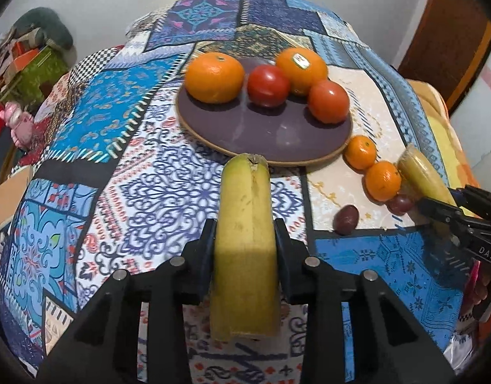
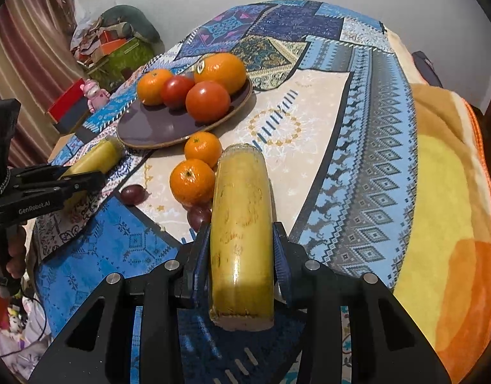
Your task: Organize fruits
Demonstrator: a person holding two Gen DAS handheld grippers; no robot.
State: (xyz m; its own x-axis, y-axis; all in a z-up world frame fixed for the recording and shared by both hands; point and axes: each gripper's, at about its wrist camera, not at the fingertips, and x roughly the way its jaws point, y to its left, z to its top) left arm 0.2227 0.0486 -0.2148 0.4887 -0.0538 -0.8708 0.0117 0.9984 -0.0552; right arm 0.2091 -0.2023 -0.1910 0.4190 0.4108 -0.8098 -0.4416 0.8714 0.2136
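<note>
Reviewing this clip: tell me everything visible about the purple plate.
The purple plate is round and shallow, with a glossy dark purple face and a thin tan rim; the material looks like glazed ceramic. It lies flat on the patterned tablecloth. On its far half sit two oranges, one plain and one bearing a sticker, and two tomatoes. The near half is bare. A small mandarin lies on the cloth just off its rim. Neither claw touches it.

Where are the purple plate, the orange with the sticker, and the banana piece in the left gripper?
purple plate [image 1: 264,134]: left wrist view, bare front part.
orange with the sticker [image 1: 296,70]: left wrist view, peel below the sticker.
banana piece [image 1: 245,224]: left wrist view, peel between the fingers.
</note>
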